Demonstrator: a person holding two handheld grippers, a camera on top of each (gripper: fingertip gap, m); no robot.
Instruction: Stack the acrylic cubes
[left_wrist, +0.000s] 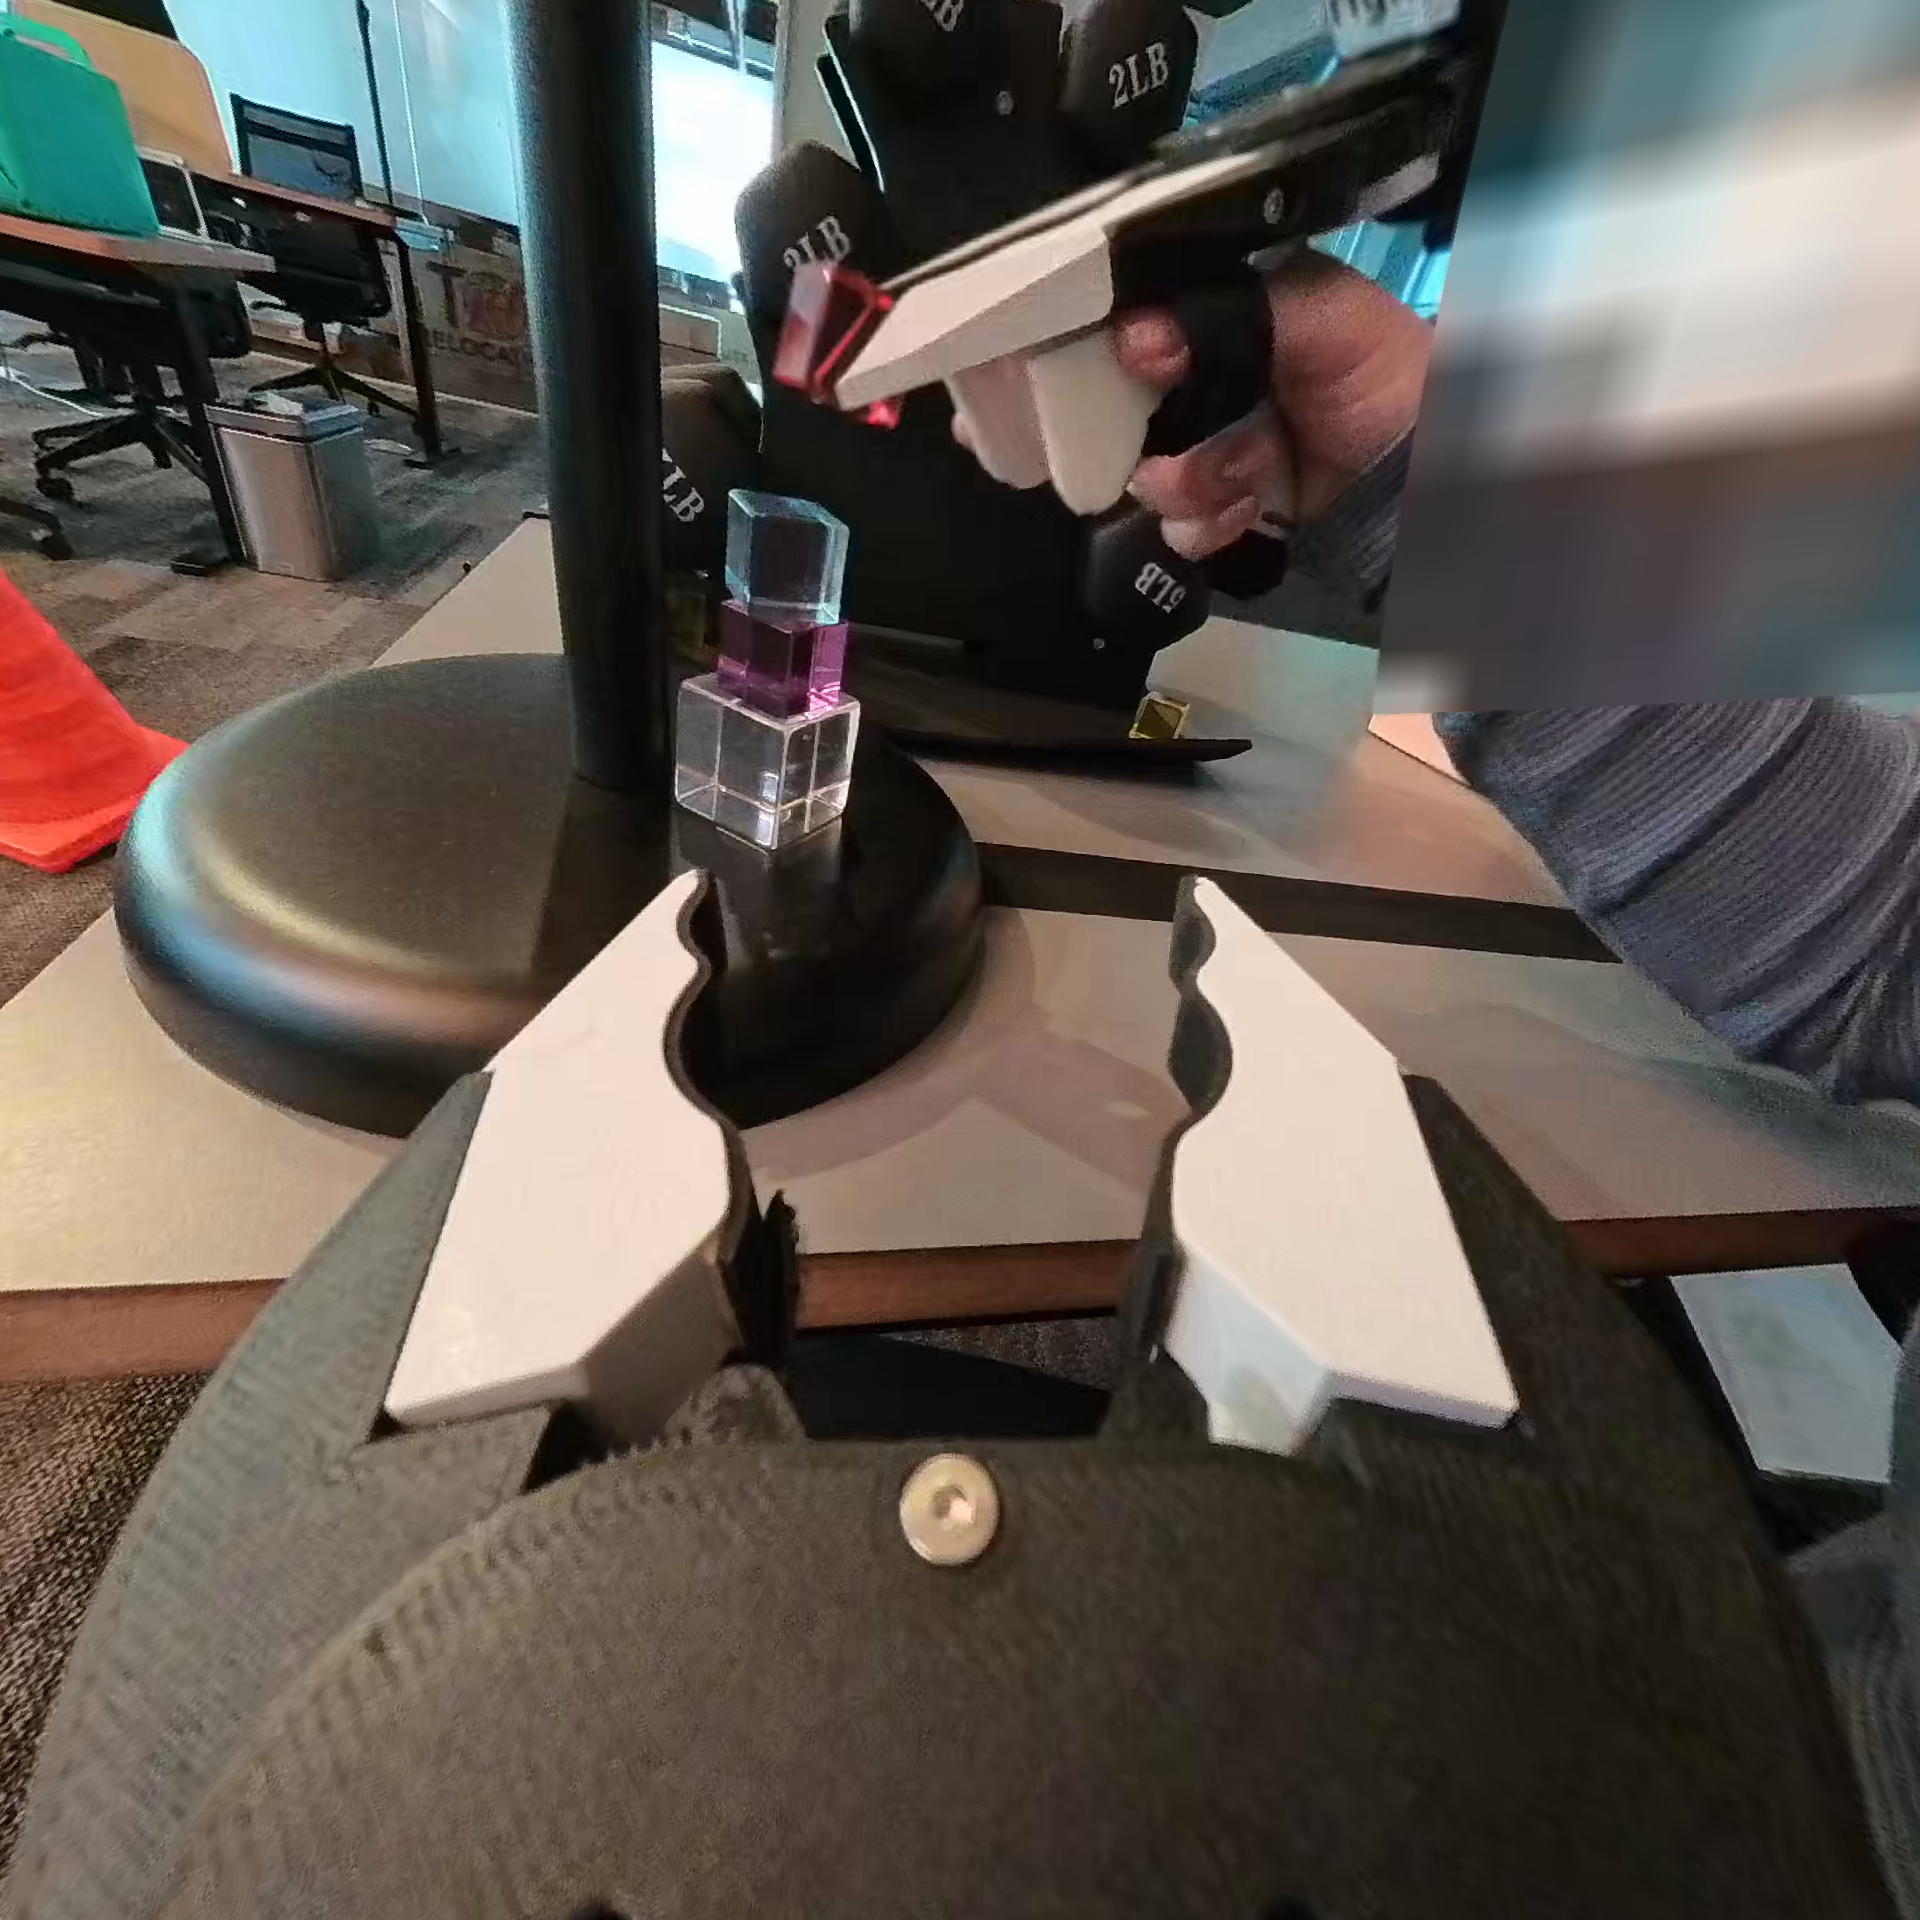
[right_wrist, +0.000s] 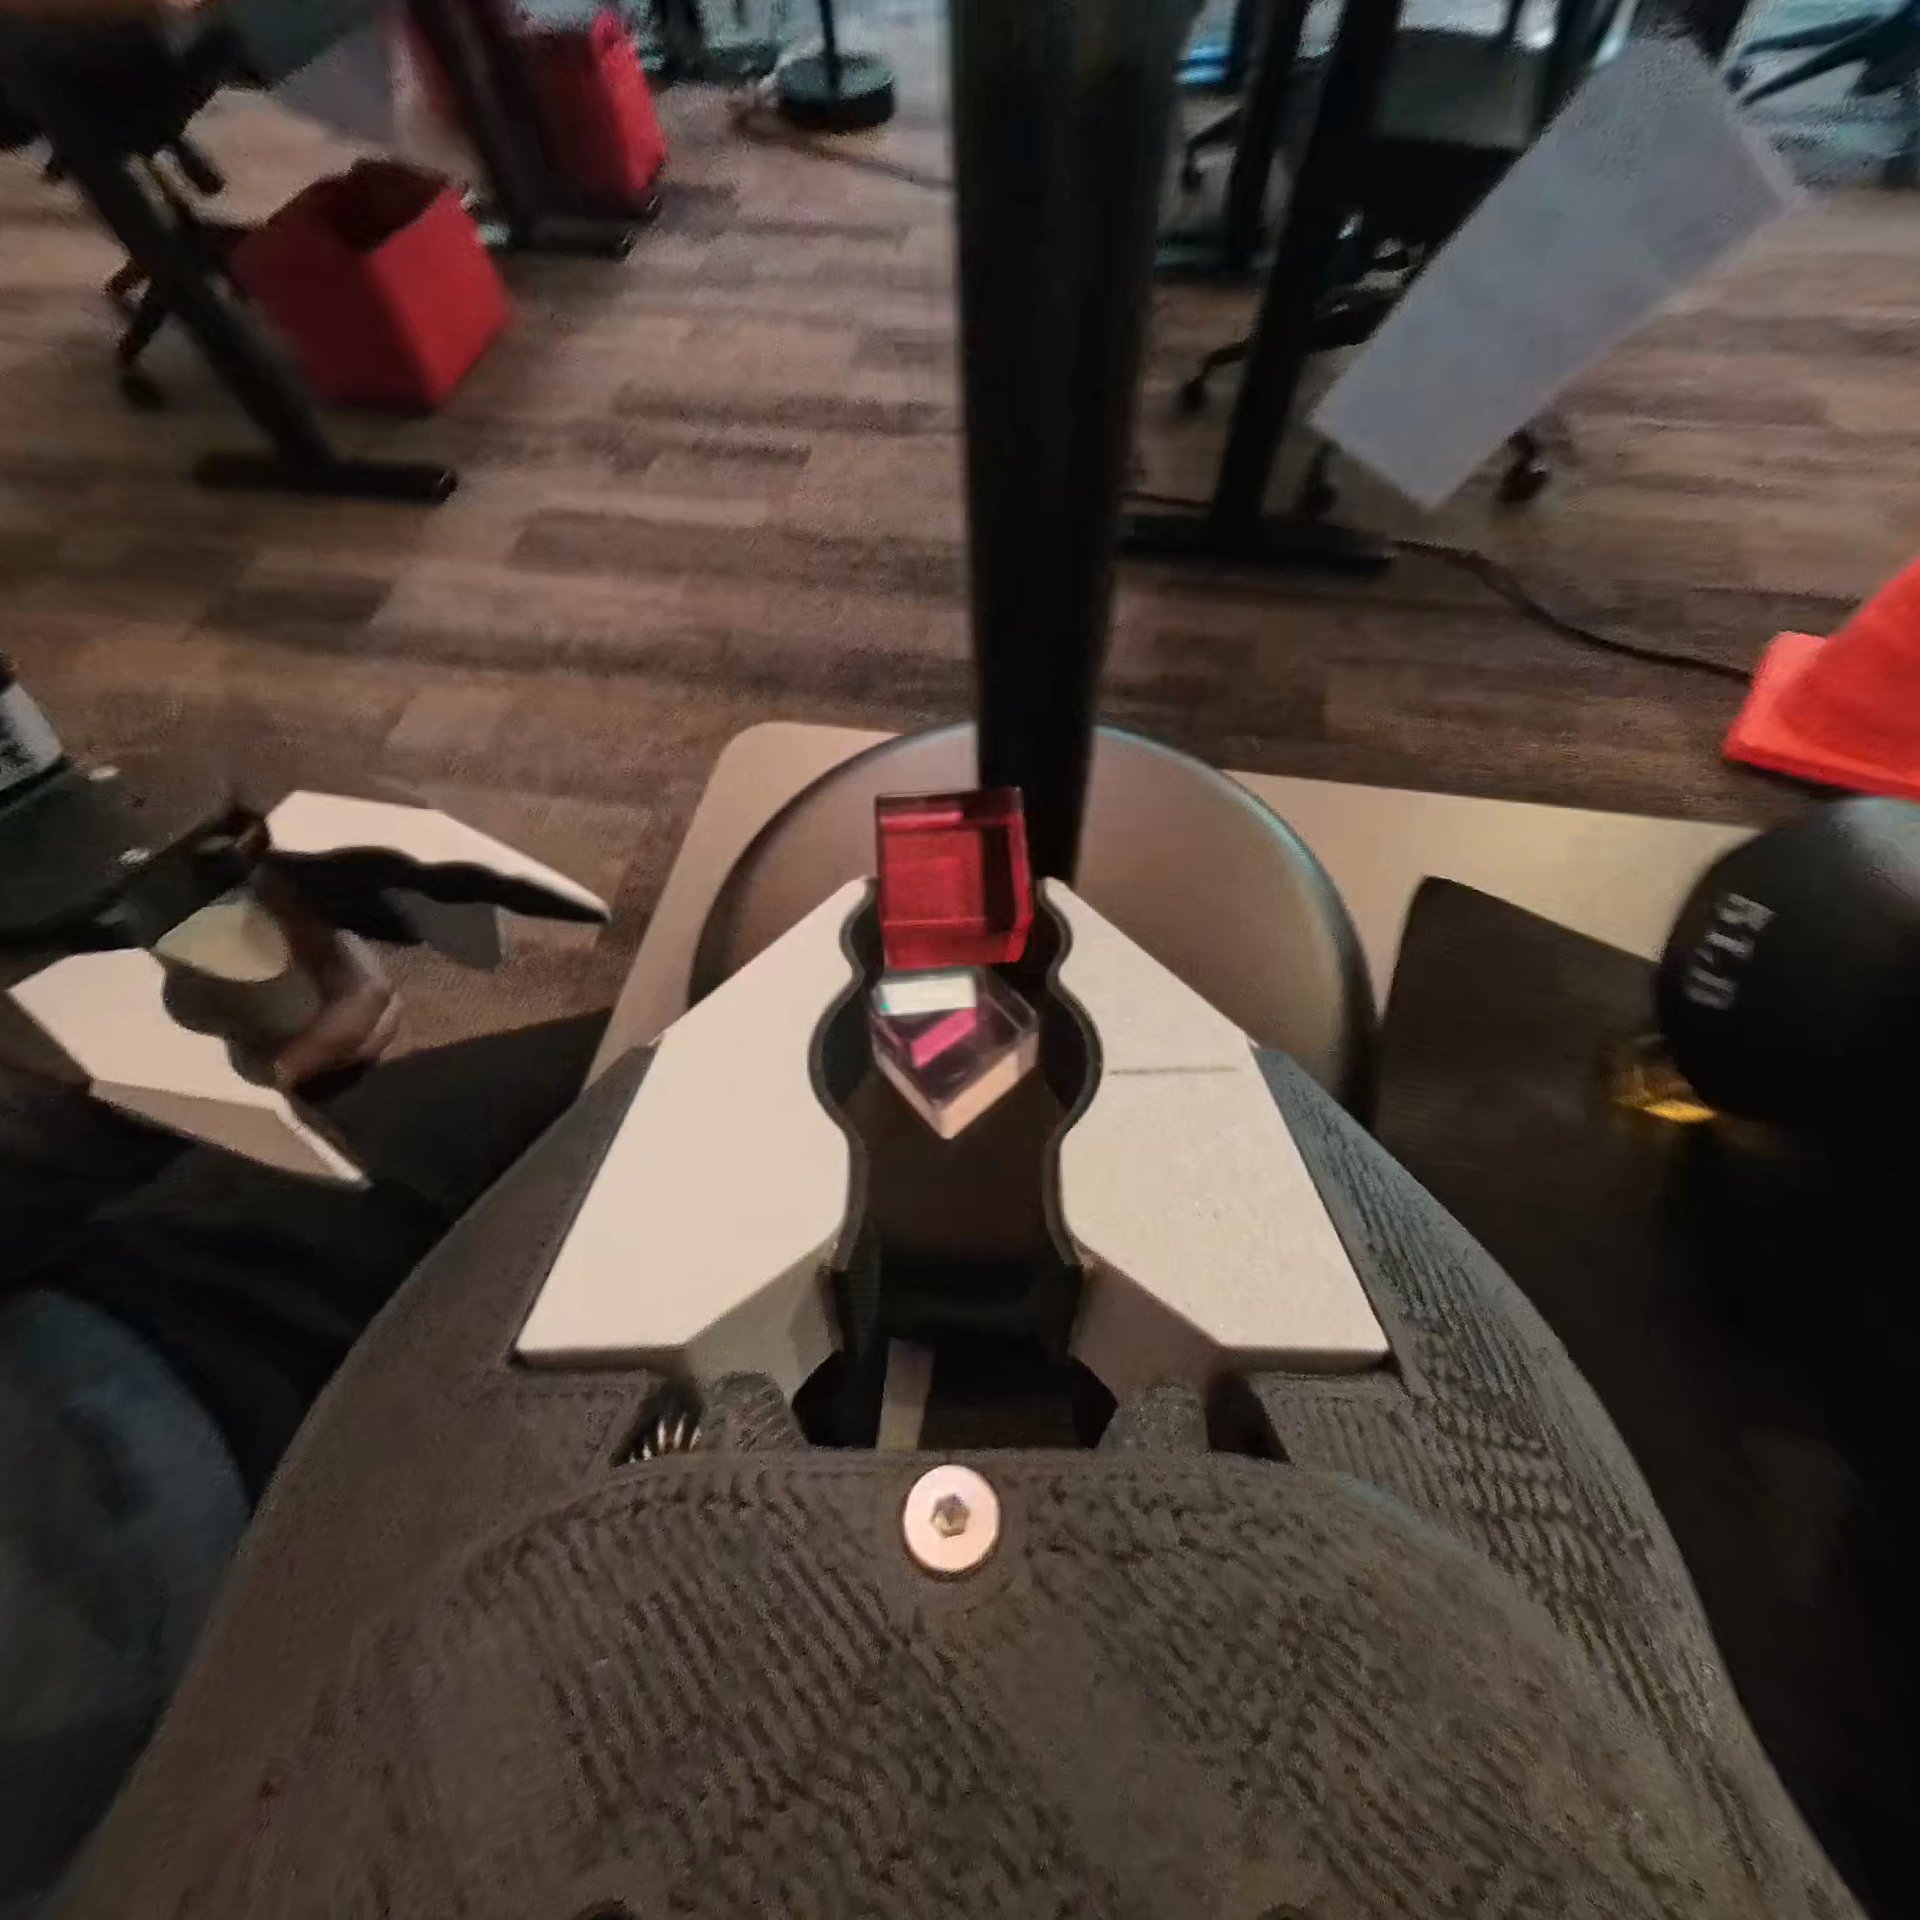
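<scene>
A red translucent cube (right_wrist: 954, 878) sits clamped at the tips of the right tongs (right_wrist: 954, 914), tilted, raised in the air above a stack of three cubes. The stack stands on the round black base (left_wrist: 364, 831) of a pole, near that base's edge, on the worktop (left_wrist: 1351, 987): a clear cube (left_wrist: 767, 769) at the bottom, a smaller purple cube (left_wrist: 781, 660) on it, and a pale blue cube (left_wrist: 787, 561) on top, each turned slightly askew.

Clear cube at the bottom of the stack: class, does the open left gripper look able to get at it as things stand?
Probably yes. The left gripper stands open, facing the clear cube, nothing between them. Risks: the black pole close beside it, and two cubes stacked on top.
</scene>
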